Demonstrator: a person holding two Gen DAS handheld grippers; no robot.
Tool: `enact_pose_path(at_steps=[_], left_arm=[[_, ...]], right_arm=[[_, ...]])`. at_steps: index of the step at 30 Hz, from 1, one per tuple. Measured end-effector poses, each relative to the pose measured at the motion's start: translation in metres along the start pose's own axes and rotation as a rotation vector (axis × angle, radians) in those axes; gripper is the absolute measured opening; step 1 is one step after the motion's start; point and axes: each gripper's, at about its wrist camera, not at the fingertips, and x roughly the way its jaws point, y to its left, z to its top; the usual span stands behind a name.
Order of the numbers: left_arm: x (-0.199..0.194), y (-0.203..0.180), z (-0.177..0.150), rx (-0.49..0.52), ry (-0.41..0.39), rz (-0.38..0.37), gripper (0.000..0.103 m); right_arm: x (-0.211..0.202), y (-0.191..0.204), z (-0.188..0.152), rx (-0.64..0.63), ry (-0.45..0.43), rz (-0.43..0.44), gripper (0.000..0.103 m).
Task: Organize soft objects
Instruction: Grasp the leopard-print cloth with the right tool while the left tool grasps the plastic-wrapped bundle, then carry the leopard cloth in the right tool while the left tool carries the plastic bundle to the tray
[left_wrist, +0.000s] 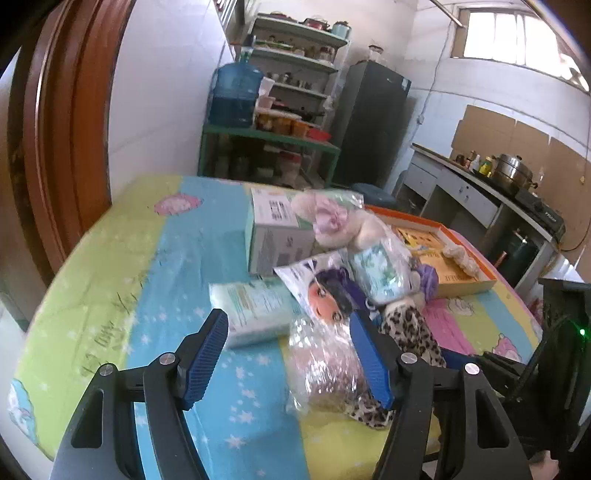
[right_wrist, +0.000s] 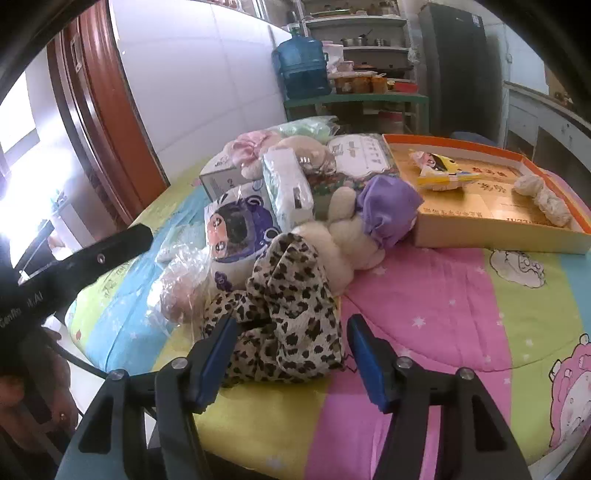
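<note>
Partly hidden behind the left gripper (left_wrist: 290, 363), a clear crinkled bag (left_wrist: 321, 365) lies between its spread blue pads, neither visibly pressing it; its contents are too blurred to name. Just ahead sits a pale tissue pack (left_wrist: 255, 310) whose print cannot be read. The right gripper (right_wrist: 290, 363) hovers released over the leopard cloth (right_wrist: 284, 325), which lies between its pads on the bed (right_wrist: 424, 295), its long axis running away from the gripper toward the plush rabbit (right_wrist: 354, 236). Beyond and right, an orange tray (right_wrist: 491, 225) bears characters, probably Chinese, too small to read. The tray's far edge is cut off.
</note>
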Motion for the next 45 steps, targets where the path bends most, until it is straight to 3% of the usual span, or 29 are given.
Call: enact_pose_path(at_steps=[1,8,9,15,18,26,34,45], left_arm=[[0.003,-0.001,-0.003,-0.002,0.012,-0.007,0.069],[0.021,-0.005,-0.013,-0.016,0.072,-0.067,0.069],[0.024,-0.006,-0.015,-0.015,0.08,-0.071,0.069],[0.043,-0.01,-0.026,-0.017,0.131,-0.084,0.067],[0.049,-0.011,-0.03,-0.011,0.144,-0.08,0.058],[0.038,-0.017,-0.029,0.022,0.062,-0.074,0.055],[0.015,-0.022,-0.02,0.05,-0.02,-0.07,0.055],[-0.005,-0.027,-0.005,0.068,-0.074,-0.08,0.055]], right_arm=[[0.001,-0.001,-0.001,0.0,0.003,0.005,0.062],[0.006,-0.005,-0.009,-0.001,0.029,0.042,0.025],[0.006,-0.006,-0.009,-0.005,0.032,0.035,0.024],[0.005,-0.008,-0.011,-0.007,0.031,0.037,0.023],[0.005,-0.006,-0.012,-0.019,0.028,0.032,0.023],[0.002,-0.006,-0.011,-0.017,0.001,0.044,0.013],[-0.011,-0.007,-0.003,-0.019,-0.052,0.045,0.012],[-0.046,0.002,0.015,-0.065,-0.157,0.032,0.012]])
